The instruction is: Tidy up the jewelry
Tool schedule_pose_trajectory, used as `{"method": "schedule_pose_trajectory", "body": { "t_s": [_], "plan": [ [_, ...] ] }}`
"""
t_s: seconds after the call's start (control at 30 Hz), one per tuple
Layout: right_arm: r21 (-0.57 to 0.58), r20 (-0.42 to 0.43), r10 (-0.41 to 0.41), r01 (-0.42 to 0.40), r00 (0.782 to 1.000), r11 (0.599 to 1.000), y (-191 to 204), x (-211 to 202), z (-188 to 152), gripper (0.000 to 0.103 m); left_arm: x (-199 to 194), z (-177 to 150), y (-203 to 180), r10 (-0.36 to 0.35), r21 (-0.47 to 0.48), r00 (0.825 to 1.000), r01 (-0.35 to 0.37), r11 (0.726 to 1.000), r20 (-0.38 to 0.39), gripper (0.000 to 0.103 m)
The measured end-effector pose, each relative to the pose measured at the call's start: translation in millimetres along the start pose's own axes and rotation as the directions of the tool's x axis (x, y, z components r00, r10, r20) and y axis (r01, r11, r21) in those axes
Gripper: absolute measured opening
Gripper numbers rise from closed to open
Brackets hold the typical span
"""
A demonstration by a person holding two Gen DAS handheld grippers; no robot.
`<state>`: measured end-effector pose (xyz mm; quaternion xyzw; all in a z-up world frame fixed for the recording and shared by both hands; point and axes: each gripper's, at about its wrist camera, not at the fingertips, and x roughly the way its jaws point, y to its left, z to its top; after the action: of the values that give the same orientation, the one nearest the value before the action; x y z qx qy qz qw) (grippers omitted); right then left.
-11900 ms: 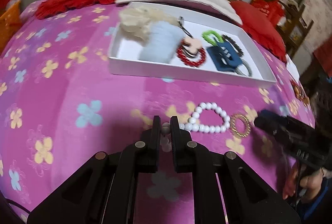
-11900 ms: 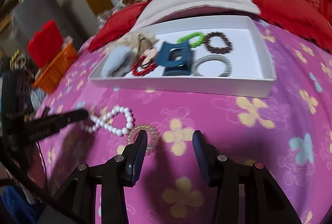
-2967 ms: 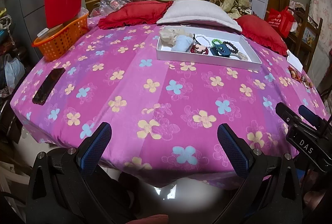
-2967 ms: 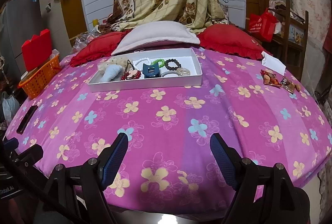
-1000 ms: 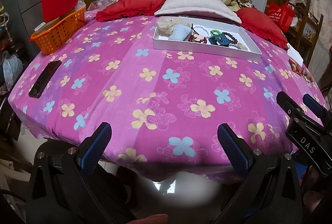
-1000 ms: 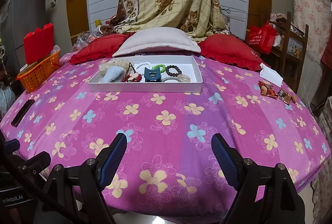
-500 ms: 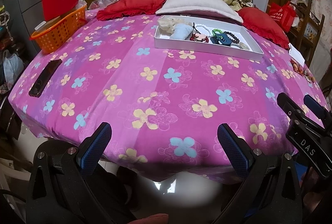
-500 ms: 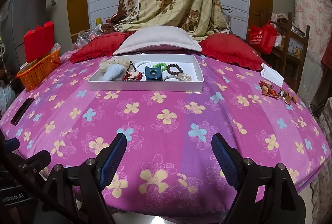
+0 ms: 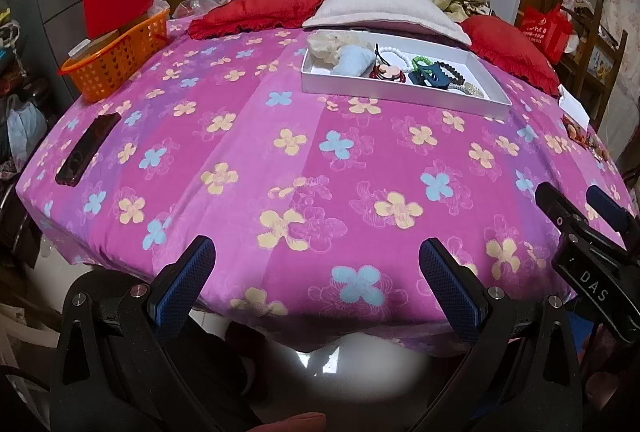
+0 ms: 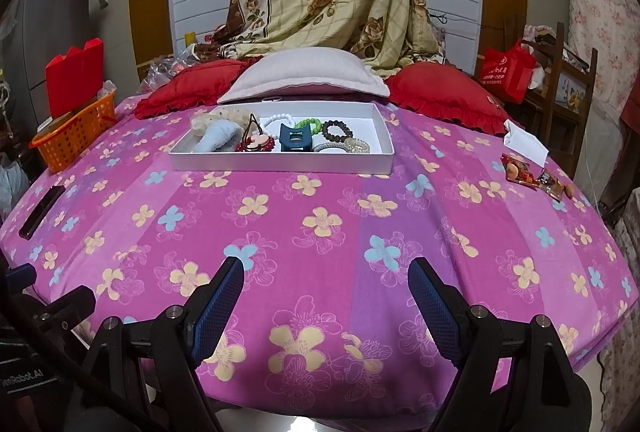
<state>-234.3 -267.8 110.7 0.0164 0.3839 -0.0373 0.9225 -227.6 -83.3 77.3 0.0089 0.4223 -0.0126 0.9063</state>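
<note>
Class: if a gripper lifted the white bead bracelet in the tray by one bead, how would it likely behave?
The white bead bracelet would probably hang limp, being strung separate beads. Its round, glossy beads look slippery. Crowded against other items in the white rectangular tray, it might snag.

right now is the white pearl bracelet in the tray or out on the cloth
In. The white pearl bracelet lies inside the white tray, behind the blue hair claw.

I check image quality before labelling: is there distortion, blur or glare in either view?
Left wrist view: strong fisheye bending, dark corners, a bright blurred patch on the floor below the sharp white tray. Right wrist view: same bending, tray sharp, no glare on it.
</note>
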Motion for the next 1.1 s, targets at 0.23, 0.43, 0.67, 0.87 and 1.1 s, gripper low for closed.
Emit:
{"method": "schedule_pose_trajectory", "body": {
  "t_s": [0.23,0.43,0.67,0.87,1.1],
  "plan": [
    [-0.005,-0.008,-0.001,0.0,1.0,1.0,0,3,-3,0.082,-7,2,0,0.001,-0.006,0.999,-0.001,1.0,0.047,0.102],
    [0.0,-0.009,-0.001,0.001,1.0,1.0,0,5,-2,0.082,-13,2,-3,0.02,0.003,0.995,-0.021,1.0,0.099,0.102],
    [0.004,0.041,0.015,-0.015,0.999,1.0,1,2,11,0.082,-9,14,0,0.065,0.01,0.986,-0.067,0.998,0.152,0.102],
    [-0.028,0.128,0.016,-0.013,0.992,1.0,8,-8,29,0.089,-15,31,3,0.116,0.002,0.963,-0.12,0.993,0.243,0.102],
    [-0.05,0.162,0.032,-0.024,0.986,0.998,12,-10,32,0.089,-16,37,-2,0.102,0.013,0.956,-0.11,0.994,0.275,0.102]
  ]
}}
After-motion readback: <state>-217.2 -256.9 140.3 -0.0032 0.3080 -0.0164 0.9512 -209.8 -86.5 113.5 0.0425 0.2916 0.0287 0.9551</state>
